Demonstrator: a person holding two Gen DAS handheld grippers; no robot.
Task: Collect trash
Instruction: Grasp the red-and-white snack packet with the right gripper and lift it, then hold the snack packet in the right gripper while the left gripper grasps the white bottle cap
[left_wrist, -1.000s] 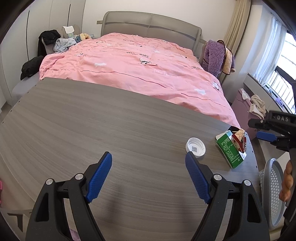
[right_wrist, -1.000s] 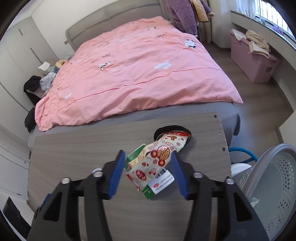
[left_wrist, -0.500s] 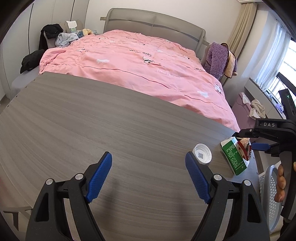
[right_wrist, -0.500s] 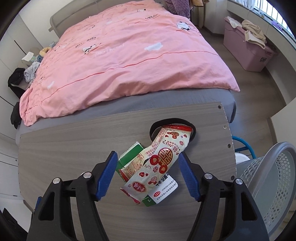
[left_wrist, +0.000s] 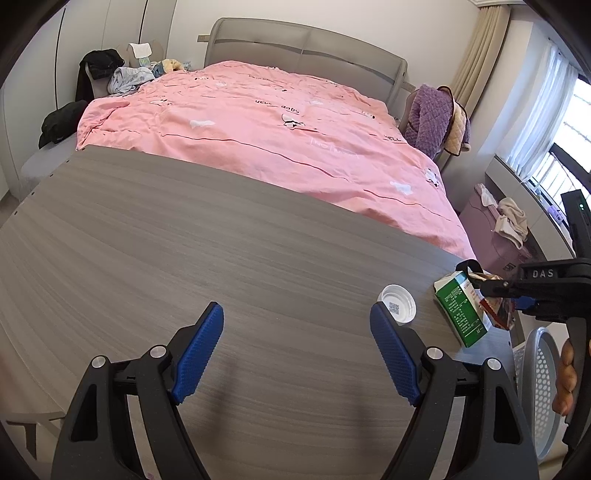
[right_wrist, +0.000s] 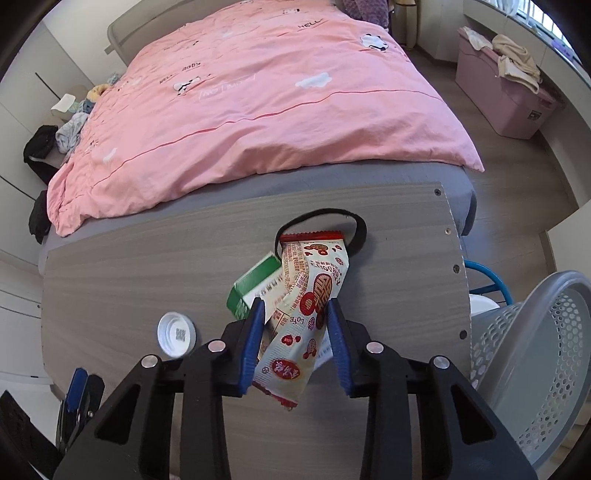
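Observation:
A red-and-white snack wrapper (right_wrist: 314, 295) lies over a green-and-white carton (right_wrist: 255, 286) on the grey wooden table (right_wrist: 129, 277). My right gripper (right_wrist: 295, 314) is shut on the wrapper, its blue pads pressing both sides. A white bottle cap (right_wrist: 176, 334) lies left of the carton. In the left wrist view the carton (left_wrist: 461, 310), cap (left_wrist: 397, 304) and right gripper (left_wrist: 517, 291) sit at the table's right end. My left gripper (left_wrist: 297, 350) is open and empty above the table.
A grey perforated trash basket (right_wrist: 535, 350) stands off the table's right end, also in the left wrist view (left_wrist: 539, 387). A black hair band (right_wrist: 354, 221) lies behind the wrapper. A pink-covered bed (left_wrist: 258, 129) lies beyond the table. A pink storage box (right_wrist: 506, 96) stands by the window.
My right gripper has closed its fingers onto the snack wrapper and moved closer to it. The left gripper has stayed open, shifting slightly.

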